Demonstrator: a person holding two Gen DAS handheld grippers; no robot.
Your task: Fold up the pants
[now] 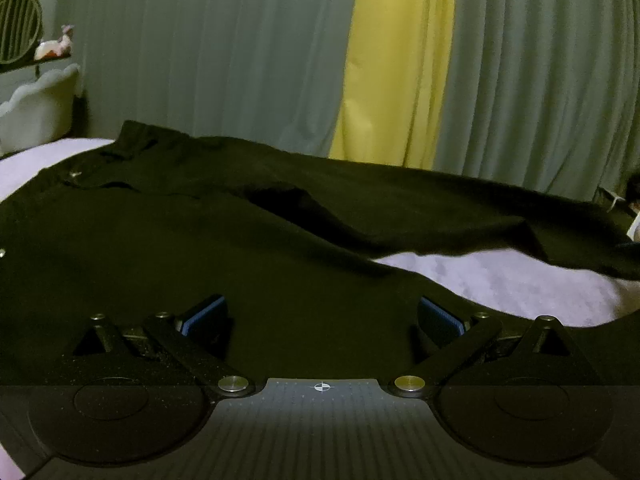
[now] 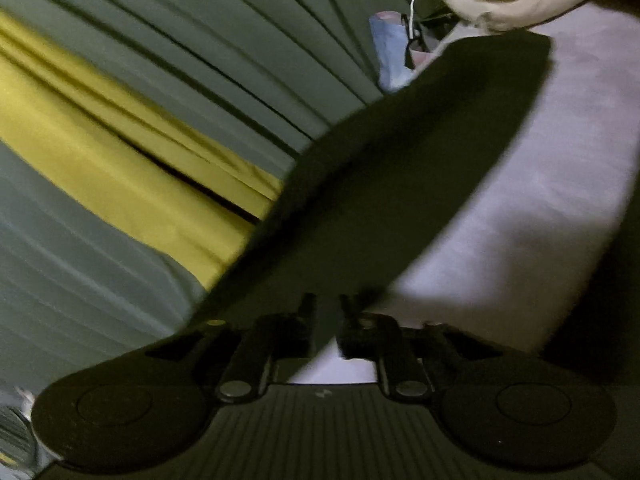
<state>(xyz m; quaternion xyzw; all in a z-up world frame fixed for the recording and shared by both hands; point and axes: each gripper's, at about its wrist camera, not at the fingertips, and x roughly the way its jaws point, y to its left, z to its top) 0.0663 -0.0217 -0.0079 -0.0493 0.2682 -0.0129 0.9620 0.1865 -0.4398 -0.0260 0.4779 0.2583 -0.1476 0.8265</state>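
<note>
Left wrist view shows my left tongs (image 1: 322, 316) spread wide, hovering low over the black pants (image 1: 200, 240) with nothing pinched between the blue pads (image 1: 204, 314). The pants sprawl across the pale lilac bed (image 1: 500, 280), waistband toward the far left edge, one leg stretching toward the far right corner. Right wrist view is blurred: my right tongs (image 2: 326, 308) sit nearly closed, and that leg (image 2: 400, 184) seems caught between them, though I cannot tell for sure. To fold well, I judge I should carry this leg squarely over its twin, keep the cloth taut, match the hems, and steady the waist with my left.
</note>
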